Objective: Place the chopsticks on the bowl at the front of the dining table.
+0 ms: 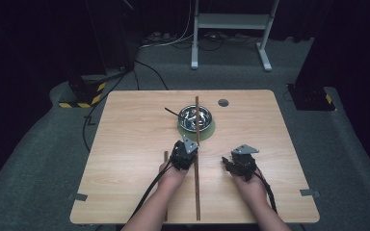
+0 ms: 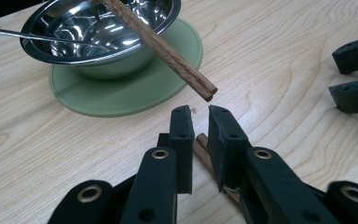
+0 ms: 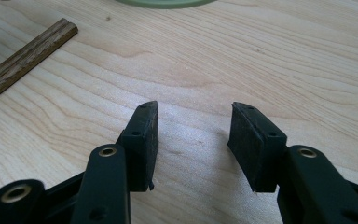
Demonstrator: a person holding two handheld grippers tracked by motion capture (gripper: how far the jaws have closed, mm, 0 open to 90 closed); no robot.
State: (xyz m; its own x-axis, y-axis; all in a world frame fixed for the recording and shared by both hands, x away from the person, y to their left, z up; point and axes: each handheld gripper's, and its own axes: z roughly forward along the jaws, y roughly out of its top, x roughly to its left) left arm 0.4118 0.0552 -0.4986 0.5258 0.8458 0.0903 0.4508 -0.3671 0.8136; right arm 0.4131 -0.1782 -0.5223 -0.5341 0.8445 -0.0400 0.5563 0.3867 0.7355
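Note:
A steel bowl (image 1: 195,117) (image 2: 98,28) stands on a green round mat (image 1: 185,129) (image 2: 121,93) at the table's middle back. One wooden stick (image 1: 197,108) (image 2: 163,46) leans on the bowl's rim, its near end raised off the table. A second wooden stick (image 1: 197,192) (image 2: 201,142) (image 3: 23,58) lies on the table toward the front edge. My left gripper (image 1: 192,153) (image 2: 200,112) is shut on that stick's far end. My right gripper (image 1: 227,164) (image 3: 193,109) rests to its right, open over bare wood, its jaws (image 2: 354,74) pointing toward the left one.
A thin metal utensil (image 1: 171,111) (image 2: 9,32) leans out of the bowl to the left. A third stick (image 1: 165,156) lies beside my left wrist. The wooden table (image 1: 125,144) has a round hole (image 1: 223,102) at the back. A white stand (image 1: 231,21) and cables are beyond it.

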